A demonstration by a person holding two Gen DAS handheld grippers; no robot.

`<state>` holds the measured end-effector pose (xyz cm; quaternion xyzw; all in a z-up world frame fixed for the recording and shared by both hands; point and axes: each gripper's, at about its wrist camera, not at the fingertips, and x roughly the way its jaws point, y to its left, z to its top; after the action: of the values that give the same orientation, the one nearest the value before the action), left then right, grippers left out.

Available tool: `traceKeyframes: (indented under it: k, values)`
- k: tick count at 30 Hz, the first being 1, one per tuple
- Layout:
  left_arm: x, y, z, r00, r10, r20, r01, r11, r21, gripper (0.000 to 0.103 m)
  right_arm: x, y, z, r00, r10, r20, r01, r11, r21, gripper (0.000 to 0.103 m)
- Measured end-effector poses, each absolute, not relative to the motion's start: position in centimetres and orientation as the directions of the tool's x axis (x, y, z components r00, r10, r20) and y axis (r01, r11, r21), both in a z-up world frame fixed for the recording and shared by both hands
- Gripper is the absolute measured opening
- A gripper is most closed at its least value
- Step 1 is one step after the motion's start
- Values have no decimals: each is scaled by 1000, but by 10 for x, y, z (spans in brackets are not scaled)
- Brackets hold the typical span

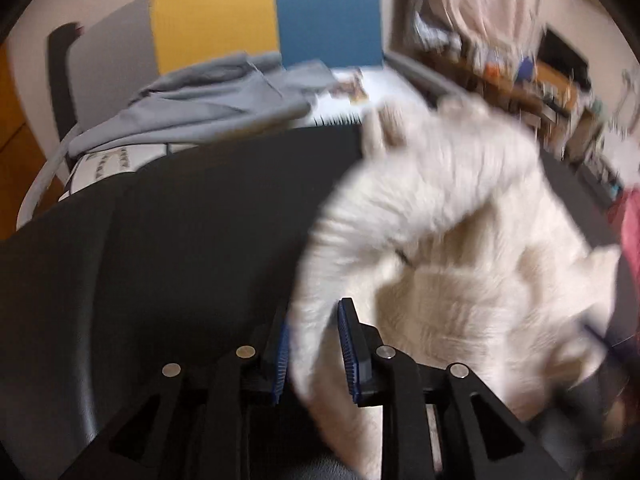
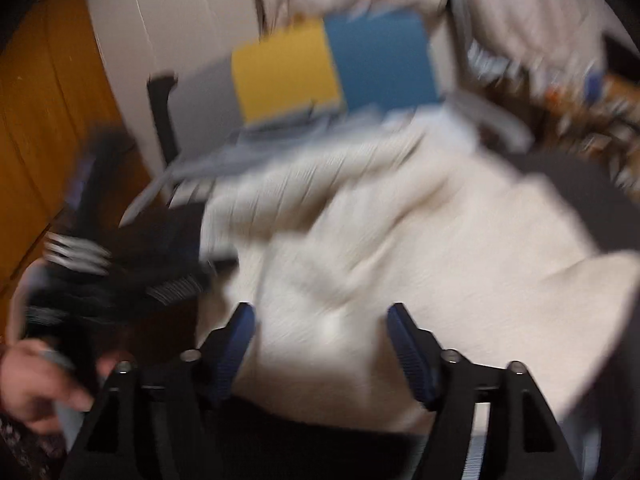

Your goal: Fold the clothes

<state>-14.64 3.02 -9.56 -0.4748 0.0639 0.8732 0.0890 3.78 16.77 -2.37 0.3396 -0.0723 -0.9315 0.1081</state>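
Black work surface (image 1: 160, 240): smooth, dark, fills the left and centre of the left wrist view; serves as the folding bed, its left half bare, probably kept free to receive the fold.

Cream fluffy garment (image 1: 460, 240): the task's item, soft long-pile fabric, spread across the right half of the left wrist view and the centre of the right wrist view (image 2: 400, 260). It lies partly bunched on the black work surface, with a narrow strip, possibly a sleeve or an edge, running down to the bottom centre of the left wrist view.

Tricolour panel (image 1: 264, 16): grey, yellow and blue blocks, upper centre, standing behind the work surface.

Grey crumpled garment (image 1: 192, 108): upper left, heaped beyond the far edge of the surface, seemingly set aside awaiting its turn.

Left gripper (image 1: 312, 354): black frame, blue ribbed pads, bottom centre; clenched around the narrow strip of the cream garment, apparently to carry it across for a fold.

Right gripper (image 2: 322, 350): bottom centre of its own view; jaws spread wide, grasping nothing, poised above the cream garment, likely to pin or catch it. Heavy blur in both views.
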Motion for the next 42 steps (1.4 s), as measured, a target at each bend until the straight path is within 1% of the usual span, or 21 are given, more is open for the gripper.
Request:
traceKeyframes:
  k: [1, 2, 3, 5, 7, 9, 10, 11, 12, 13, 14, 15, 19, 23, 30, 33, 36, 38, 39, 42]
  values:
    - [-150, 40, -108, -516, 69, -854, -229, -972, 59, 26, 44, 176, -16, -775, -209, -596, 125, -976, 181, 81]
    - [-152, 47, -118, -511, 48, -858, -237, -968, 87, 27, 42, 183, -15, -772, -166, -614, 89, -984, 155, 88]
    - [-150, 50, -120, -536, 41, -843, -234, -967, 102, 30, 41, 189, -16, -764, -124, -633, 54, -990, 129, 93]
    - [-145, 53, -122, -579, 30, -814, -225, -966, 124, 31, 29, 196, -31, -708, -92, -700, 15, -993, 115, 93]
    - [-144, 50, -123, -582, 39, -813, -204, -974, 99, 31, 16, 204, -49, -638, -89, -765, -15, -992, 127, 93]
    - [-141, 47, -124, -588, 64, -807, -233, -968, 93, 31, 3, 203, -73, -557, -88, -826, -21, -992, 121, 93]
    - [-138, 44, -125, -589, 83, -804, -251, -964, 84, 31, 4, 193, -77, -568, -48, -821, 2, -998, 58, 92]
    - [-135, 41, -125, -589, 101, -802, -266, -961, 74, 31, 4, 183, -81, -580, -13, -814, 23, -1000, 0, 87]
    - [-134, 38, -126, -585, 116, -803, -271, -961, 59, 31, 7, 176, -80, -587, -8, -809, 34, -999, -14, 77]
    - [-132, 35, -126, -581, 130, -803, -277, -960, 45, 31, 9, 169, -79, -594, -6, -805, 45, -999, -26, 70]
    - [-130, 33, -126, -578, 143, -804, -282, -959, 33, 31, 12, 164, -77, -594, -13, -804, 63, -998, -30, 56]
    - [-126, 31, -125, -576, 147, -804, -286, -958, 30, 31, 15, 158, -76, -595, -21, -803, 81, -996, -34, 46]
    - [-107, 26, -123, -572, 160, -804, -311, -950, 32, 31, 22, 139, -71, -590, -51, -806, 134, -990, -36, 45]
    - [-85, 7, -121, -560, 205, -803, -322, -946, -17, 31, 27, 115, -72, -568, -123, -814, 189, -982, 17, 45]
    - [-41, -30, -116, -548, 221, -807, -305, -951, -52, 30, 58, 77, -70, -530, -246, -811, 301, -949, 91, 45]
    - [-19, -53, -113, -548, 218, -808, -270, -960, -76, 30, 67, 67, -70, -505, -310, -806, 339, -929, 145, 45]
    - [3, -88, -108, -556, 174, -813, -162, -982, -99, 30, 86, 45, -71, -477, -375, -795, 395, -899, 188, 45]
    - [22, -116, -100, -569, 157, -807, -74, -987, -140, 28, 97, 31, -72, -470, -394, -790, 424, -886, 189, 45]
    - [31, -129, -94, -587, 180, -789, -51, -981, -186, 28, 101, 25, -72, -471, -396, -788, 434, -882, 184, 46]
    - [53, -157, -73, -631, 312, -710, -42, -928, -370, 31, 109, 15, -73, -472, -417, -777, 454, -870, 191, 48]
